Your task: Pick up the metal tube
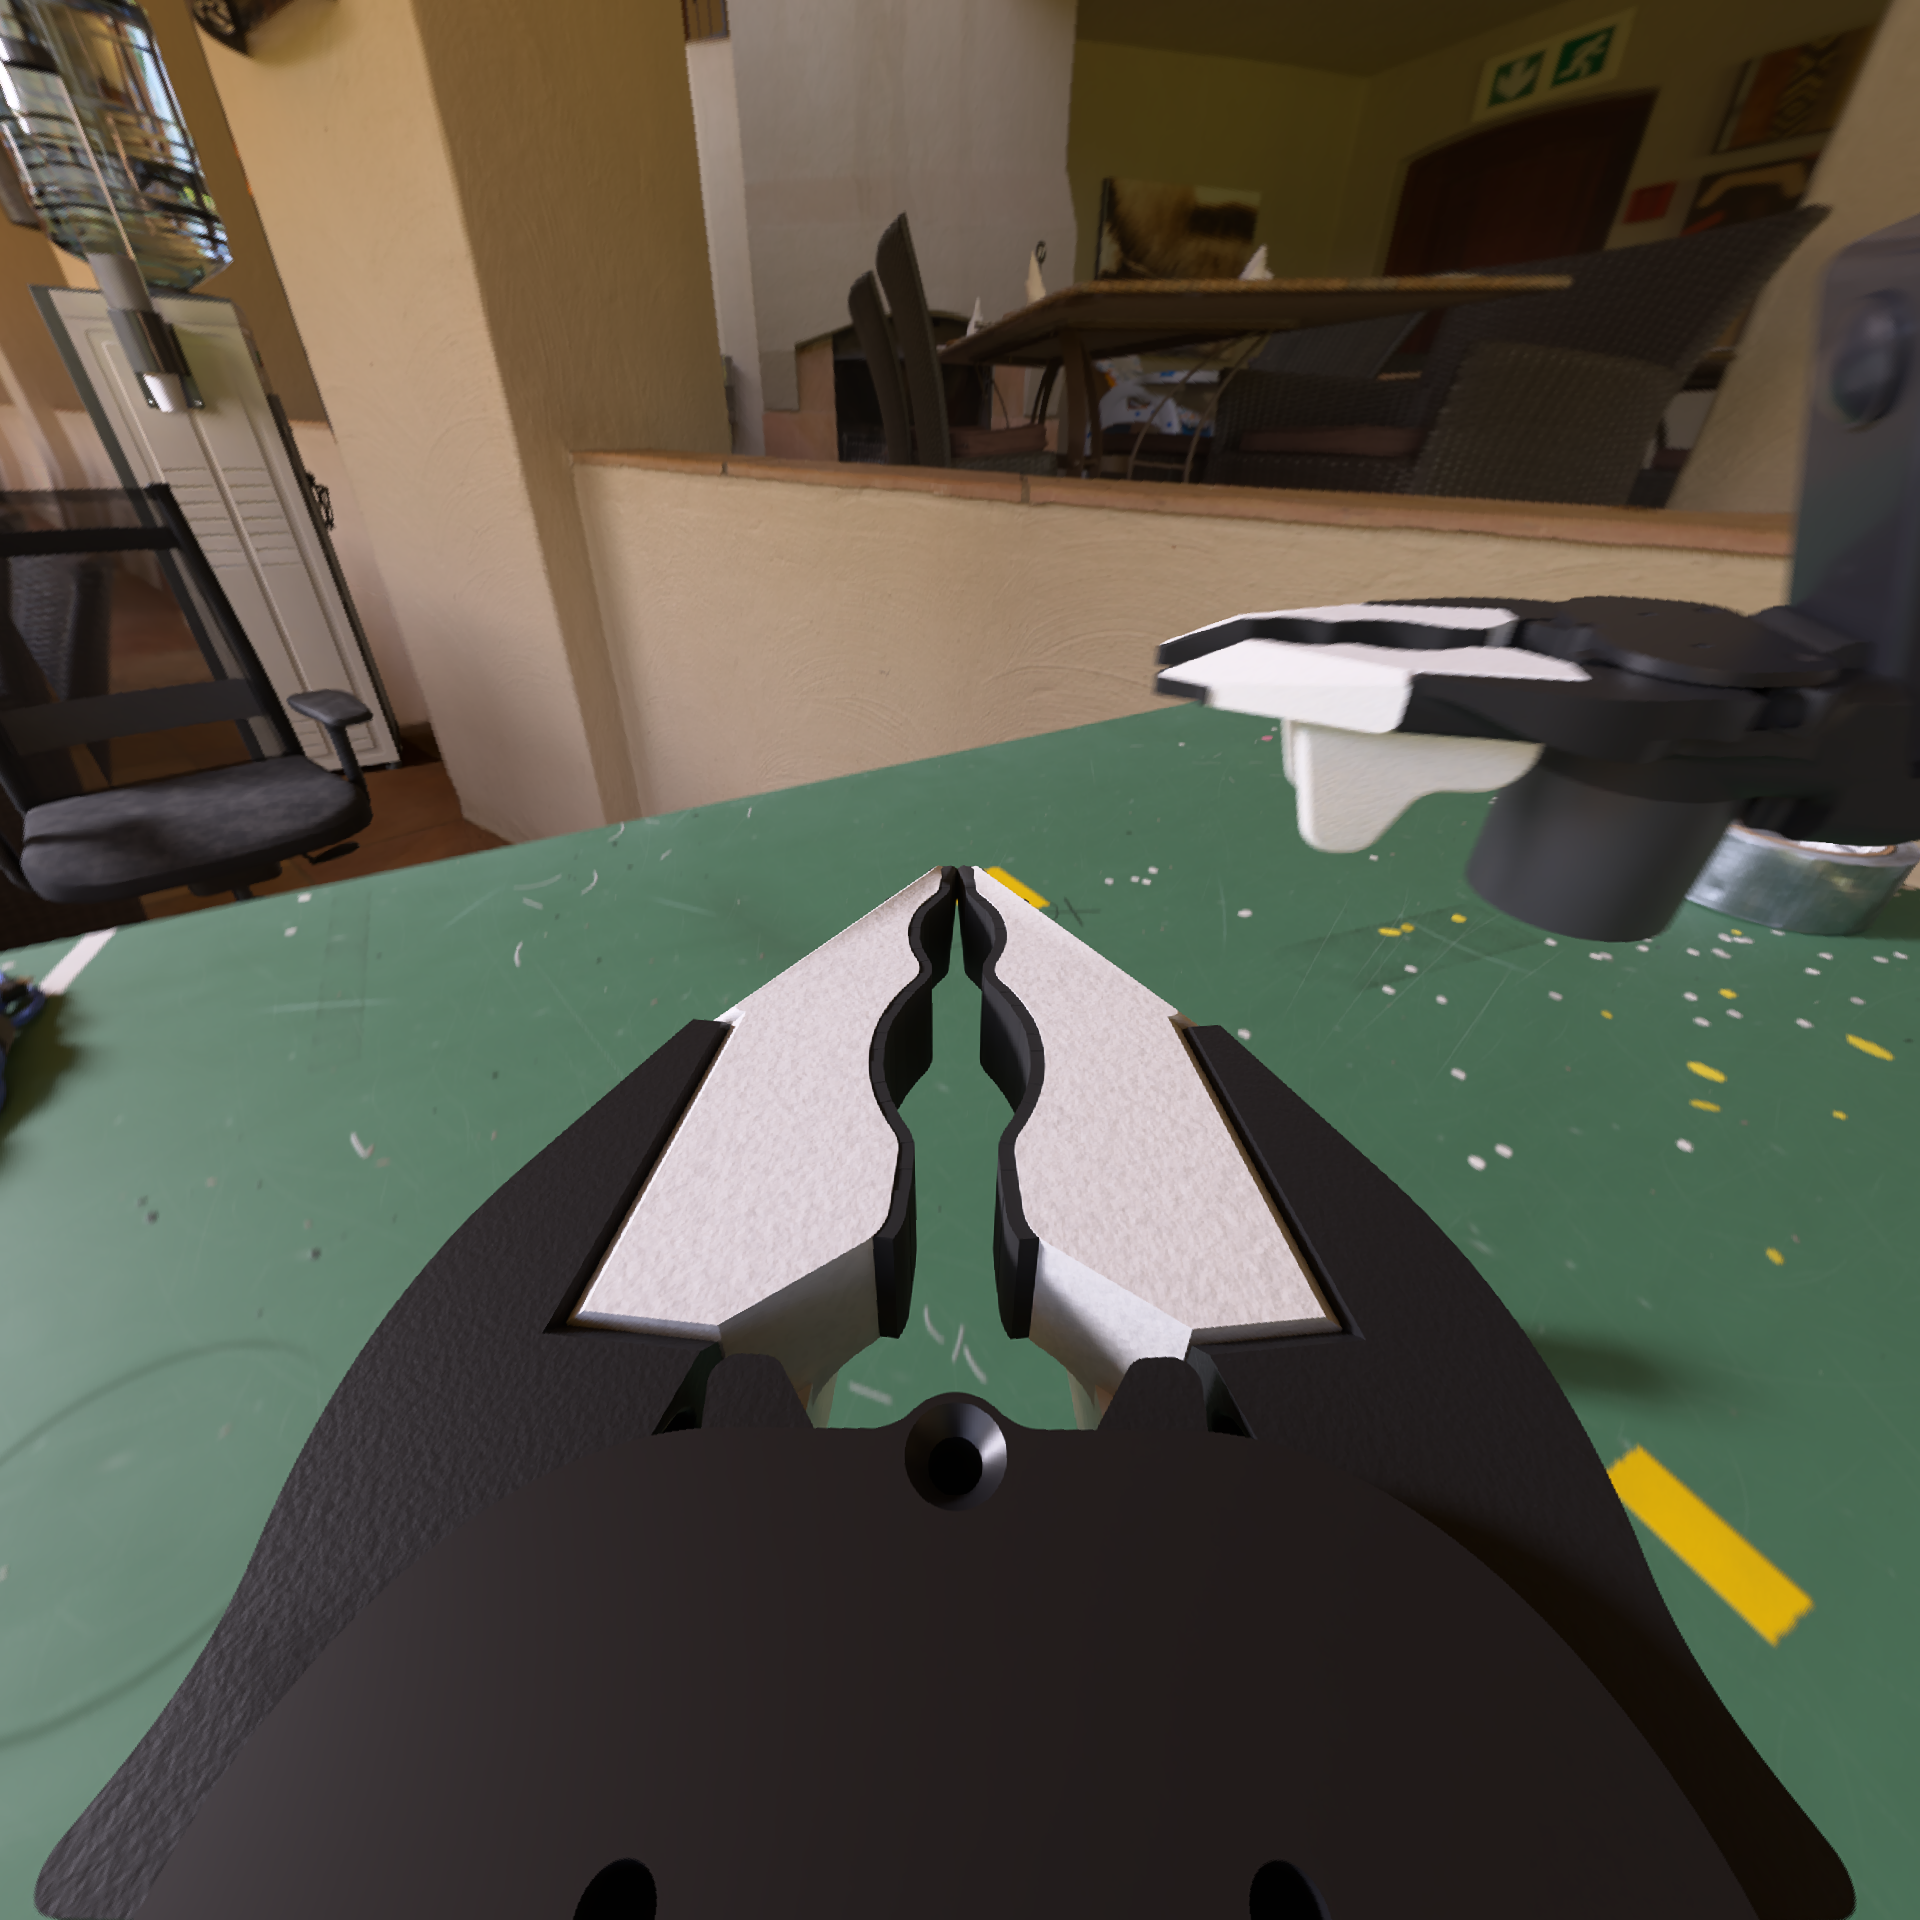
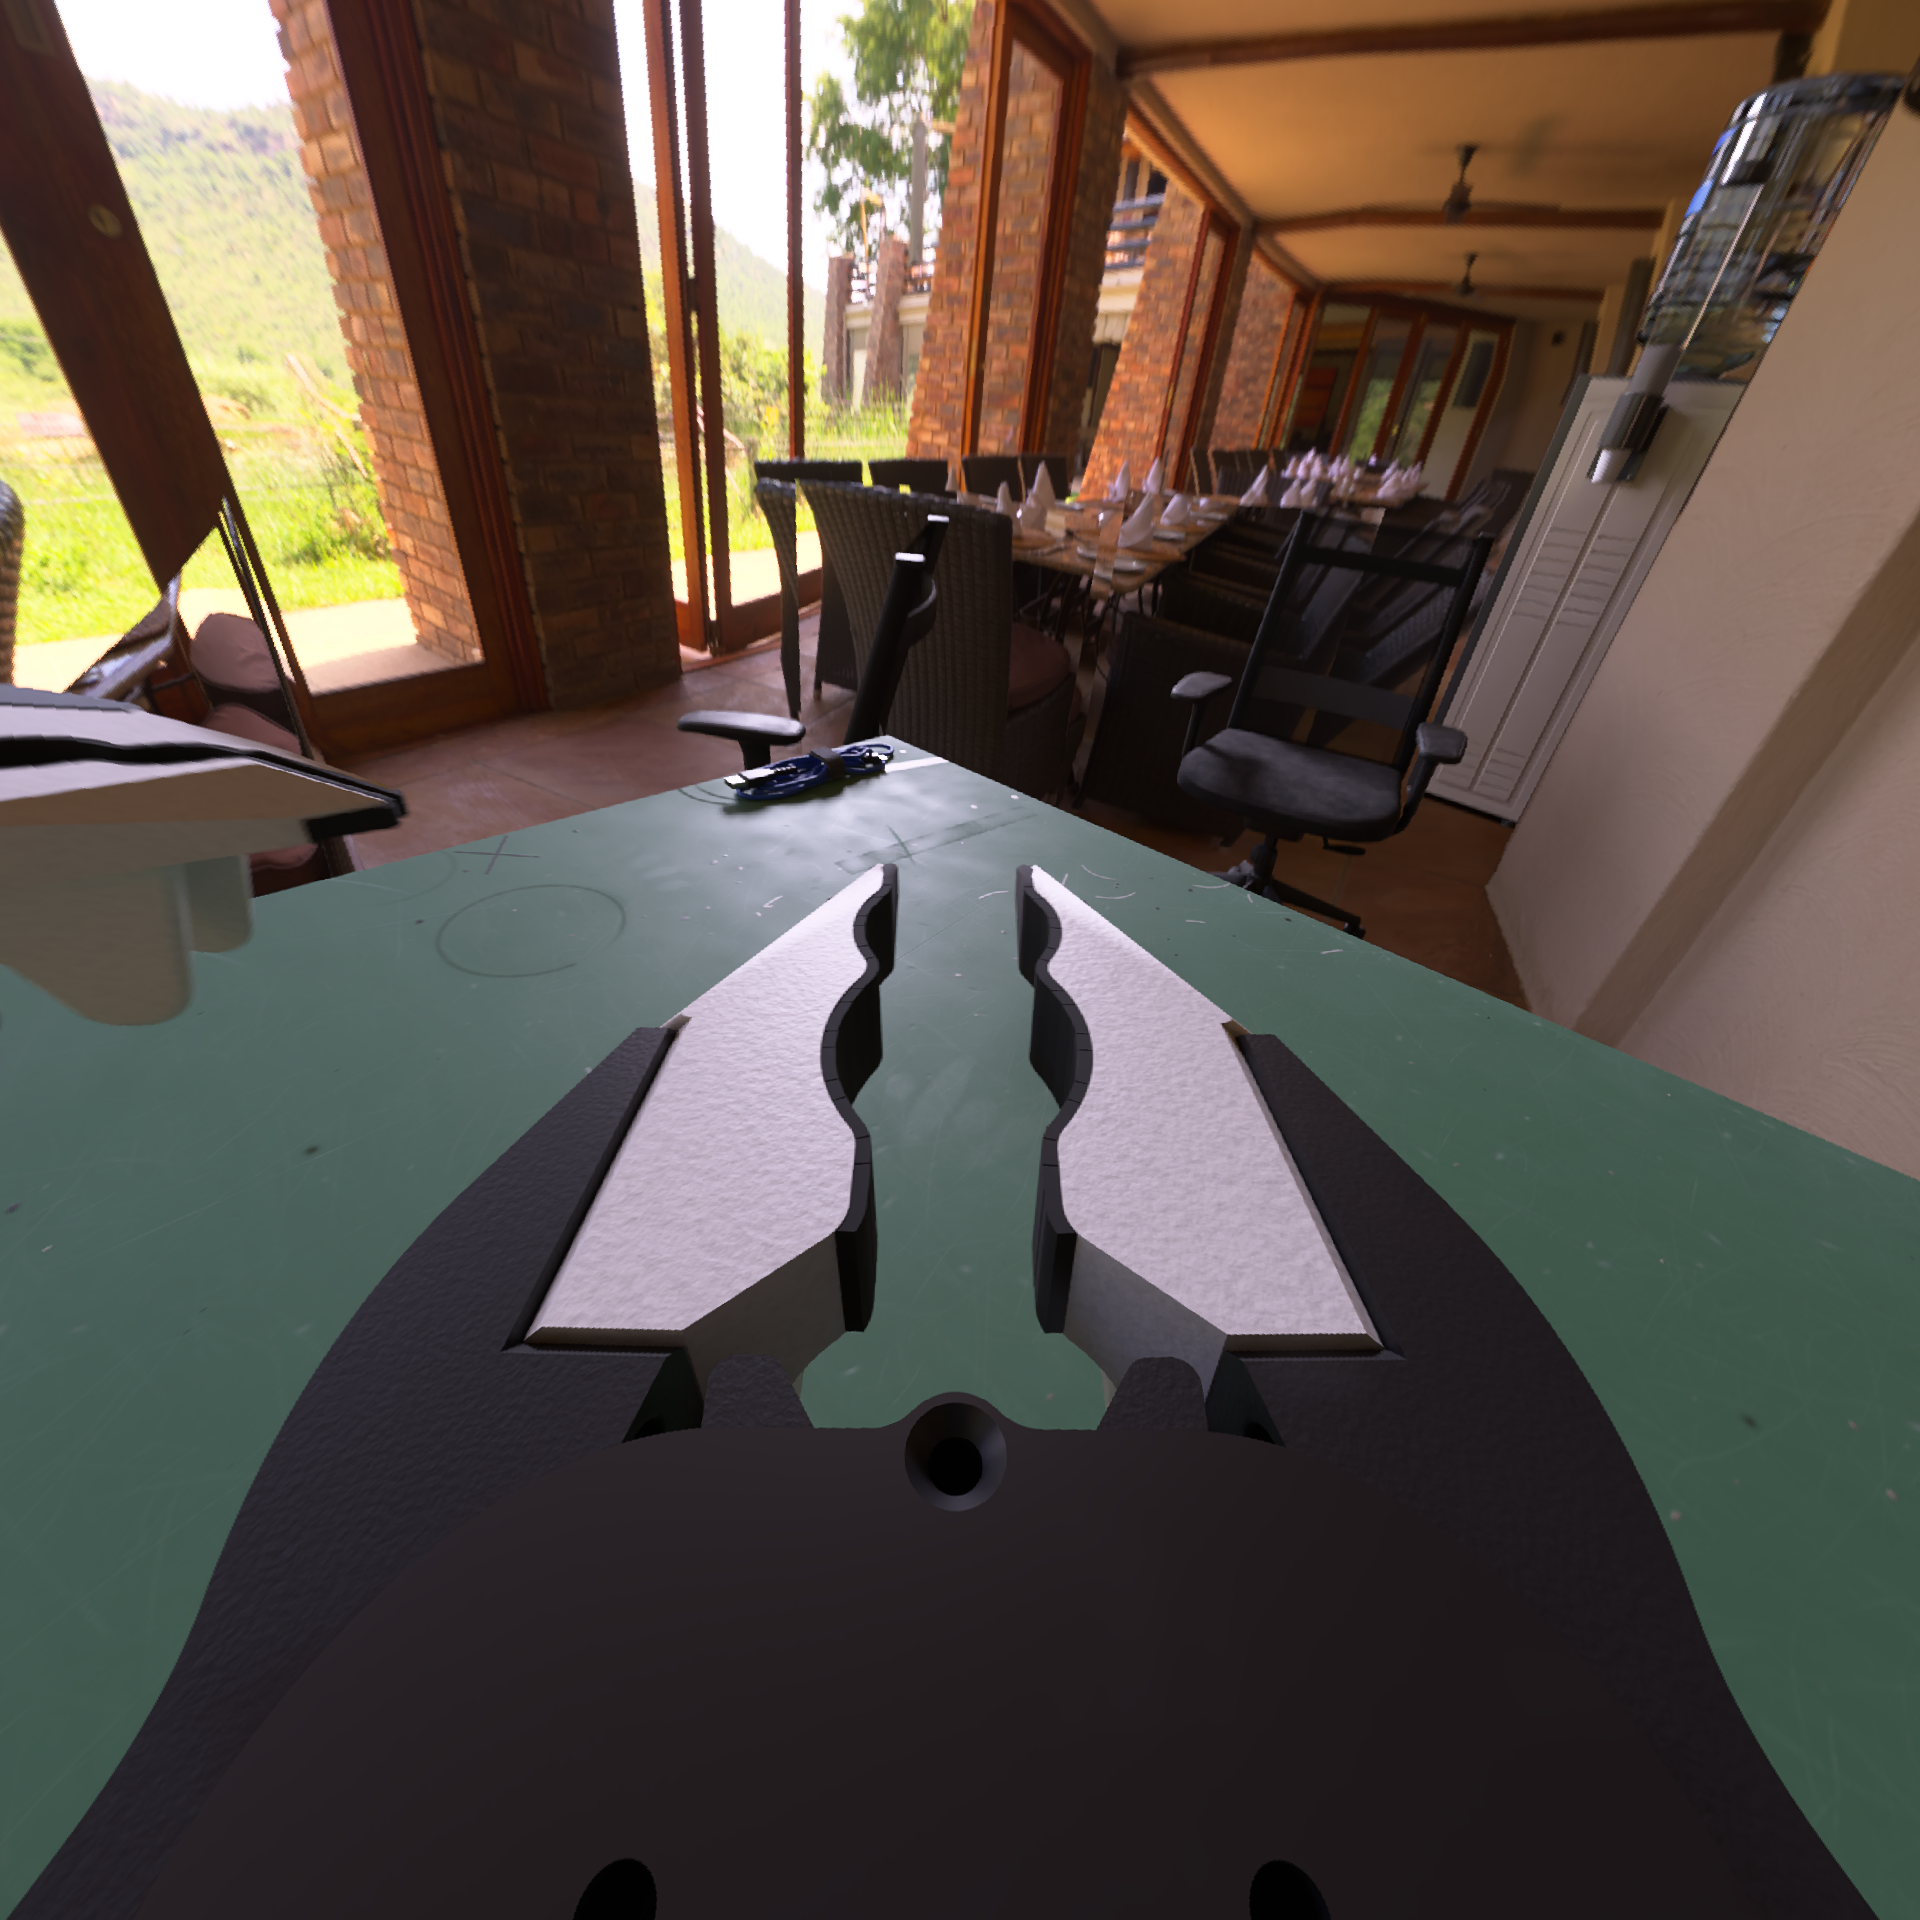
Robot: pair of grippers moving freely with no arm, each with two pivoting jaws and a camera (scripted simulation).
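Metal tube (image 1: 1808, 883) lying on green table (image 1: 1143, 1039), mostly hidden under right gripper (image 2: 954, 883), fingers parted and empty. Left gripper (image 1: 956, 878) pinched closed on nothing. Probably rigid, light, slick: best clasped across the middle.

Green table mat (image 1: 1143, 1195): matt, scuffed, flecked with white and yellow specks, yellow tape strips. Left gripper (image 1: 957, 878): black grainy matt plastic body, white rough-textured fingers (image 1: 790, 1122) with smooth black pads. Right gripper (image 2: 954, 881): same finish. Silvery shiny metal tube (image 1: 1808, 883), beyond the mat's specks, behind the right gripper
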